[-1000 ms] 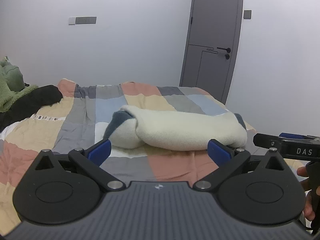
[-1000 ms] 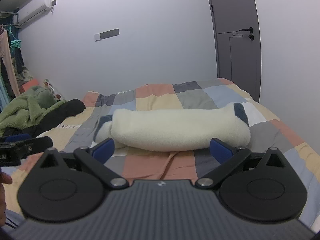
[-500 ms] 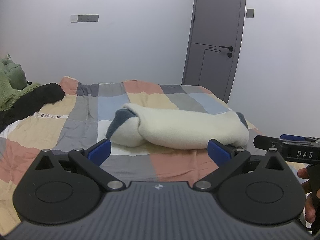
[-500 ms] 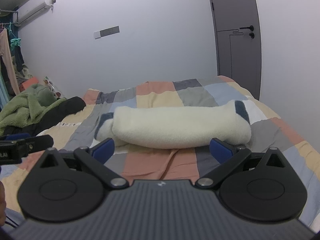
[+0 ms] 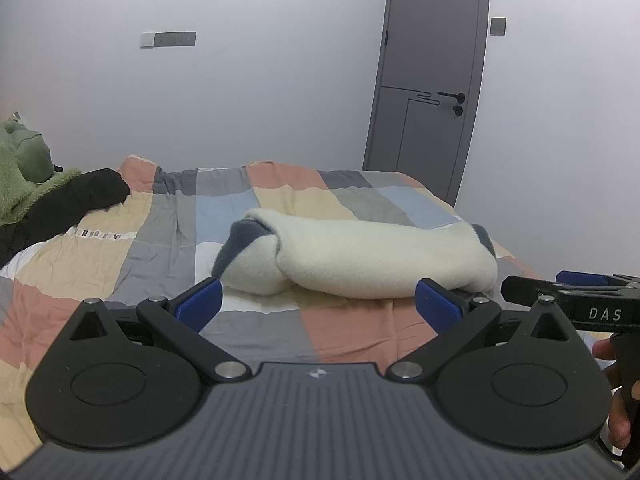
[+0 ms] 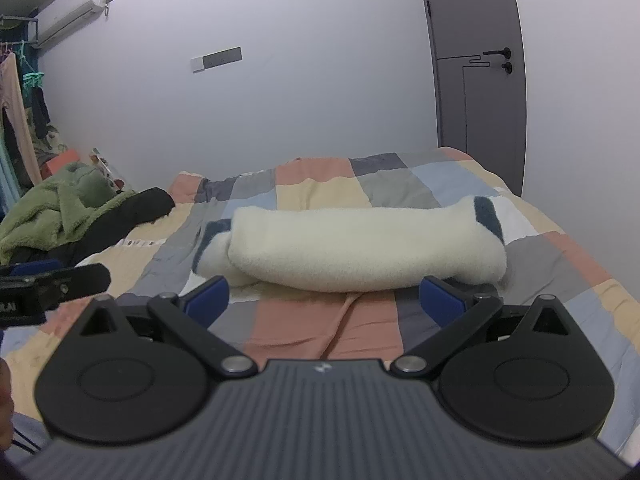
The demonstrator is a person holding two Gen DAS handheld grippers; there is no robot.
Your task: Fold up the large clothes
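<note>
Over the last second both the left gripper [image 5: 316, 306] and right gripper [image 6: 326, 300], released and empty, have drawn back slightly from the cream fleece garment [image 5: 360, 256], which lies folded mid-bed [image 5: 160, 240], suggesting folding is complete.

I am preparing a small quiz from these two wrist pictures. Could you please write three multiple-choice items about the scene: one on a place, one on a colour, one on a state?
1. Where does the folded cream garment lie?
A. on the patchwork bed cover
B. on the floor
C. on a chair

2. What colour are the left gripper finger pads?
A. red
B. blue
C. yellow

3. How do both grippers stand, the right gripper included?
A. shut on the garment
B. shut, holding nothing
C. open, holding nothing

Answers: 1 A, the garment rests across the checked cover; 2 B, the pads are blue in both views; 3 C, each pair of fingers is spread wide, short of the cloth.
</note>
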